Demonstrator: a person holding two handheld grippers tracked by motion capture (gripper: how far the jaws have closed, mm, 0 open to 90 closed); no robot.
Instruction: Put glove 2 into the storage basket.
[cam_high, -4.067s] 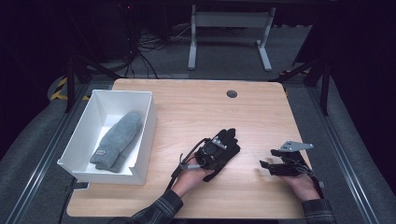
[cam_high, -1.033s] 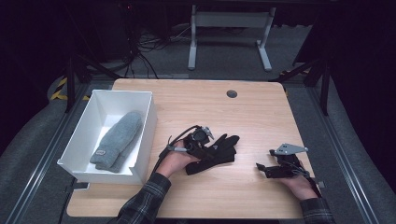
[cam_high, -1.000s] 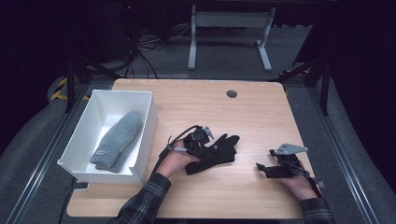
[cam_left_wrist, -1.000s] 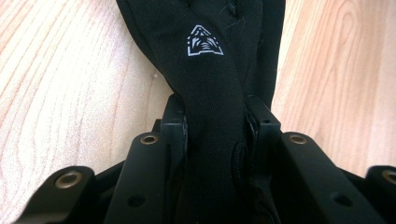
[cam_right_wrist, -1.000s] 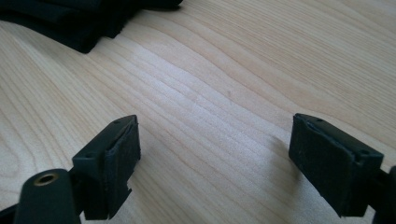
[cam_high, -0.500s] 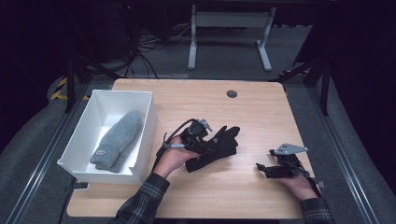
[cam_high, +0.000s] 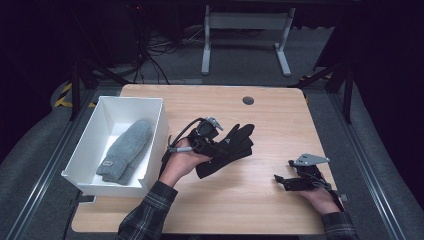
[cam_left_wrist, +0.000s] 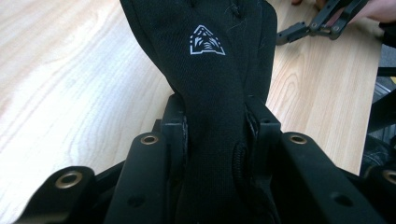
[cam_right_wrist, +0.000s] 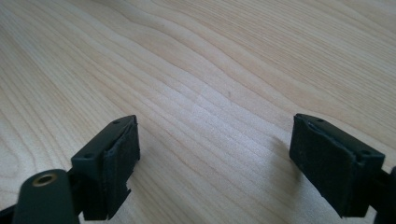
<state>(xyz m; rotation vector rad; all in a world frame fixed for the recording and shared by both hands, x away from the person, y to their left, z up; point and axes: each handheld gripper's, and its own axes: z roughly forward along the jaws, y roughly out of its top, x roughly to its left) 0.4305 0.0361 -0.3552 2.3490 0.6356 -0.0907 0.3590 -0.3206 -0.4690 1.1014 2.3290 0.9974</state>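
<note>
A black glove (cam_high: 231, 148) with a small white triangular logo (cam_left_wrist: 206, 41) is clamped between the jaws of my left gripper (cam_high: 209, 140), near the table's middle. The glove's finger end points away to the right, and most of it hangs clear of the wood. In the left gripper view the fabric (cam_left_wrist: 215, 121) fills the gap between both pads. My right gripper (cam_high: 286, 181) rests low at the front right of the table with its jaws wide apart and bare wood between them (cam_right_wrist: 210, 158). A grey knitted mitten (cam_high: 126, 150) lies in the white bin (cam_high: 85, 150).
The white bin stands at the table's left edge. A dark round grommet hole (cam_high: 248, 100) sits near the far edge. A grey metal stand (cam_high: 245, 35) is on the floor beyond the table. Bare wood (cam_high: 235, 200) spans the front middle.
My left gripper has lifted the black glove up off the table and drawn it slightly back. The right gripper has stayed where it was.
</note>
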